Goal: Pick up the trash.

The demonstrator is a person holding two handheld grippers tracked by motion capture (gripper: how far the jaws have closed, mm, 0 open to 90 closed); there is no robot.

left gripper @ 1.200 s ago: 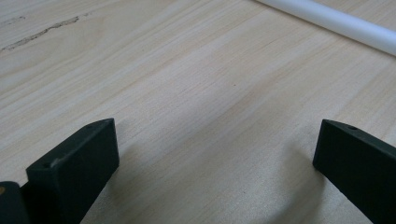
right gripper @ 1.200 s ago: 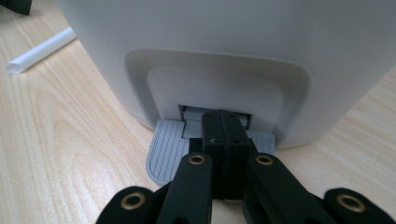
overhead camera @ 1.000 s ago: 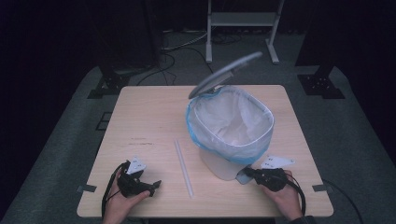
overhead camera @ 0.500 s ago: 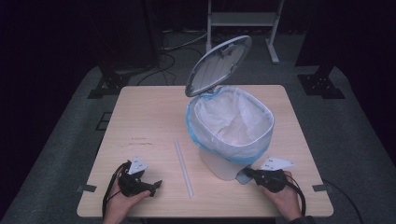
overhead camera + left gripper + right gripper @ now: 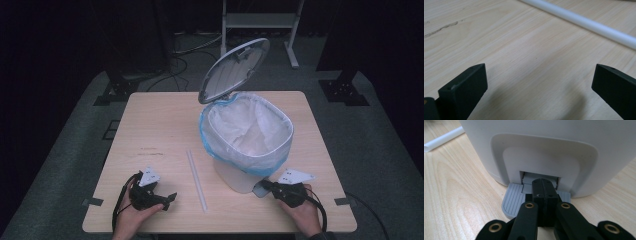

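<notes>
Right claw (image 5: 268,187) at near right desk edge, jaws pressed together with nothing between them, tips resting on the grey ribbed pedal (image 5: 512,199) of the white pedal bin (image 5: 235,177). In the right gripper view the closed claw (image 5: 543,192) sits on the pedal's middle, right at the slot in the bin's base. Person's right hand (image 5: 302,210) wraps that gripper; cable loops off to the right.

Left claw (image 5: 169,198) at near left desk edge, low over the wood, jaws wide apart, holding nothing. Left gripper view: the 2 jaw tips frame bare desk (image 5: 524,62), with the white straw (image 5: 584,23) lying beyond them, not touching.

Straw (image 5: 196,180) lies flat on the desk (image 5: 155,120) between the 2 grippers, roughly pointing front to back, just left of the bin.

Bin stands right of desk centre, lined with a white bag (image 5: 247,132) with a blue rim folded over the edge. Lid (image 5: 234,69) is swung up, tilted back at the far side, bin mouth open.
</notes>
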